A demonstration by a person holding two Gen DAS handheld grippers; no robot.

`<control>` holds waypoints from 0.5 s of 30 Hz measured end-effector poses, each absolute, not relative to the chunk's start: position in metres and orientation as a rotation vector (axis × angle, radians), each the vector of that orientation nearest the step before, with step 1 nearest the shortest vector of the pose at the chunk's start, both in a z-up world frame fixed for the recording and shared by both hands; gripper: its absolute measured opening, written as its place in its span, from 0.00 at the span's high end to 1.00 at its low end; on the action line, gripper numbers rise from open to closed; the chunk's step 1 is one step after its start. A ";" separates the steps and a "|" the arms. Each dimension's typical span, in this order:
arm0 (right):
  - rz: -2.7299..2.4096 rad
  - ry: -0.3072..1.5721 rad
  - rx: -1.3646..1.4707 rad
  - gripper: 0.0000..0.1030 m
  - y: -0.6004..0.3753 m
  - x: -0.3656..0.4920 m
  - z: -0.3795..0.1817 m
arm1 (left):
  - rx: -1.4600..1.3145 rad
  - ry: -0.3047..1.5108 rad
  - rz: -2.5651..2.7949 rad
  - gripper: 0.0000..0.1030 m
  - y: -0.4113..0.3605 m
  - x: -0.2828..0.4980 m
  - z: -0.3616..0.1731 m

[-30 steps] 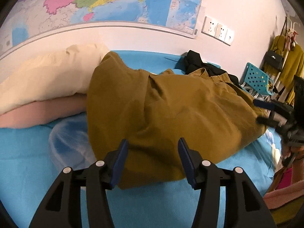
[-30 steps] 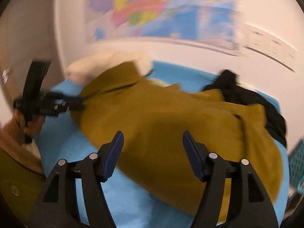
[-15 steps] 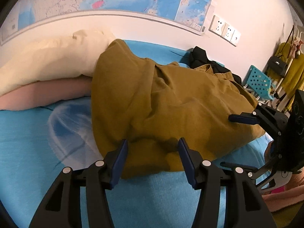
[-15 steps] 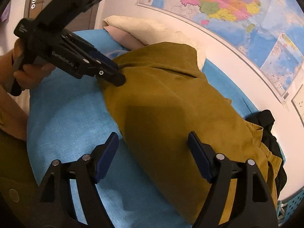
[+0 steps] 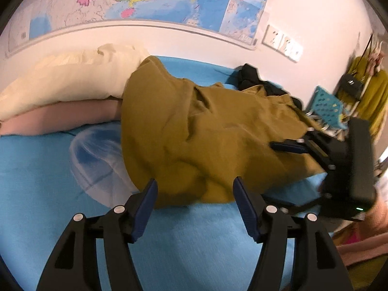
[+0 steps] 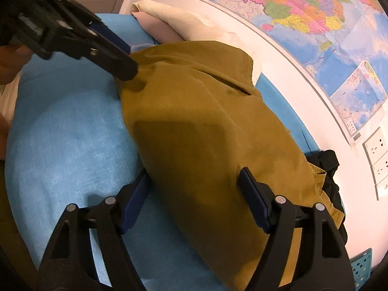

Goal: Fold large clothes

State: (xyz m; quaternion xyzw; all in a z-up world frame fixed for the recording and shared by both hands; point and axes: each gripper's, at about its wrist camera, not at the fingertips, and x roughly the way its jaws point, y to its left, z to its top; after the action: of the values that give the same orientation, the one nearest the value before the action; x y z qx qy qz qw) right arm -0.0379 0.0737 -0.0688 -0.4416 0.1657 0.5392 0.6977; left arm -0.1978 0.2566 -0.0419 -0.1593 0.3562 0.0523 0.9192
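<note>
1. The large mustard-brown cloth garment (image 5: 206,131) lies in a rumpled heap on the bed's bright blue sheet (image 5: 43,169). It is not yet folded, so by my reading the work is at the stage of taking hold of its edges.
2. Left hand-held gripper (image 5: 194,206): its jaws are opening and nothing is pinched. The garment's near hem lies just ahead of the fingertips, in the gap between them, and the pads do not press on it.
3. Right hand-held gripper (image 6: 194,189): its jaws are closing, with the garment's long side edge lying between and beneath the fingers. I see no pad pressing on cloth, so it grips nothing yet.
4. The relation that matters: the garment's long axis runs away from the left hand-held gripper and off to that gripper's right, towards the black crumpled cloth (image 5: 257,80) at the far end. The two tools sit along the same near edge, the left at one end of it and the right at the other.
5. Beyond the left hand-held gripper, to its left, a cream pillow (image 5: 72,77) rests on a pink folded blanket (image 5: 60,116). The garment's far corner laps against them.
6. Both tools look equally near their own piece of hem. The right one seems better placed to bite first, since cloth already sits between its fingers.
</note>
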 end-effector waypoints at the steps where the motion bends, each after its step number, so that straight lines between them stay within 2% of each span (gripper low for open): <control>1: 1.200 0.372 -0.980 0.36 0.076 -0.036 -0.069 | -0.349 0.724 0.085 0.40 0.259 -0.202 -0.041; 6: 1.251 0.441 -0.878 0.73 0.074 -0.023 -0.050 | -0.419 0.698 -0.014 0.40 0.261 -0.221 -0.037; 9: 1.275 0.496 -0.761 0.78 0.071 -0.009 -0.033 | -0.473 0.682 -0.088 0.40 0.260 -0.227 -0.041; 15: 1.286 0.555 -0.636 0.78 0.069 0.005 -0.024 | -0.624 0.713 -0.139 0.35 0.263 -0.196 -0.064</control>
State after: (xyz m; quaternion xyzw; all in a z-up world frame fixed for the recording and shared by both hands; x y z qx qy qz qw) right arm 0.0053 0.0690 -0.0237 -0.2878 0.2510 0.5813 0.7186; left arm -0.1960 0.2628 -0.0643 -0.3003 0.3431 -0.0669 0.8875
